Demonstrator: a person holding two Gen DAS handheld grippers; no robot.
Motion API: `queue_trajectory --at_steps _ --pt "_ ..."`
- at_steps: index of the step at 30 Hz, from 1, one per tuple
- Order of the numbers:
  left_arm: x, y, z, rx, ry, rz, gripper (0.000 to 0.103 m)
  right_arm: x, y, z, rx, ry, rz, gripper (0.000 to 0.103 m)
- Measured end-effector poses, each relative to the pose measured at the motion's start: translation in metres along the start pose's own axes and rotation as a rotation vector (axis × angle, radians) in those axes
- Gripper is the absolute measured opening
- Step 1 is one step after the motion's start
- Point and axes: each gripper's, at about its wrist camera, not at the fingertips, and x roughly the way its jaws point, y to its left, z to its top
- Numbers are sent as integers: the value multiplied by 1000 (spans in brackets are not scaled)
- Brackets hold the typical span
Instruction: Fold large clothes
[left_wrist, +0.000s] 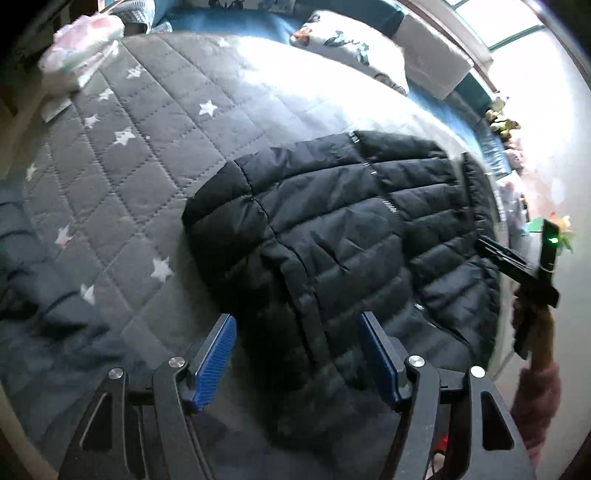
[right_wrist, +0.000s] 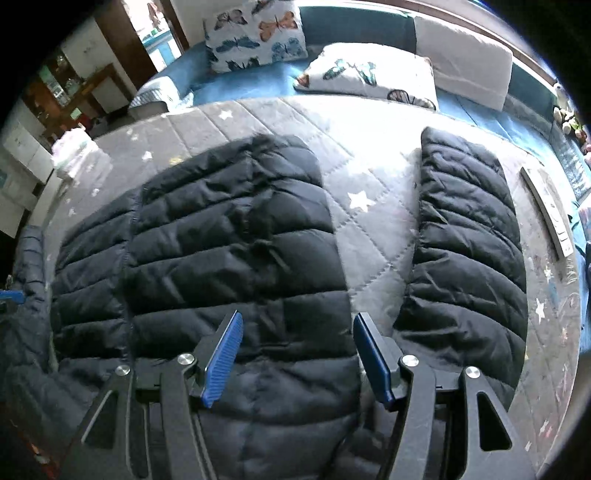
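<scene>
Black puffer jacket (right_wrist: 236, 236) lies partly cut off below both tools (left_wrist: 297, 354) (right_wrist: 297, 356), jaws apart, empty.

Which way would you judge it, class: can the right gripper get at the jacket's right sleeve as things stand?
Probably yes. The right gripper hangs open over the jacket, and the sleeve lies uncovered just beside it on the quilt.

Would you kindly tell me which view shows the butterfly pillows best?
The right wrist view: both butterfly pillows lie sharp and whole beyond the quilt. The left wrist view catches only one pillow, blurred and washed out by glare.
</scene>
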Motion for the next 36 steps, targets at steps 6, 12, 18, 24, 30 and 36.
queue_trajectory --at_steps 6,12,18,24,30,36 --pt "60 22 8 -88 79 48 72 19 -12 -2 3 40 31 68" --pt "81 27 5 -114 60 -11 73 28 -14 -2 -7 70 89 68" --pt "71 0 13 -18 -32 0 20 16 11 -4 -73 33 60 27" --pt "17 -28 39 32 -207 50 13 -37 35 15 -116 -117 48 15" --pt "-48 -50 104 61 -419 88 13 -64 38 72 -18 -301 70 15" --pt "-2 -28 145 42 -313 148 20 -34 29 89 40 -208 4 28"
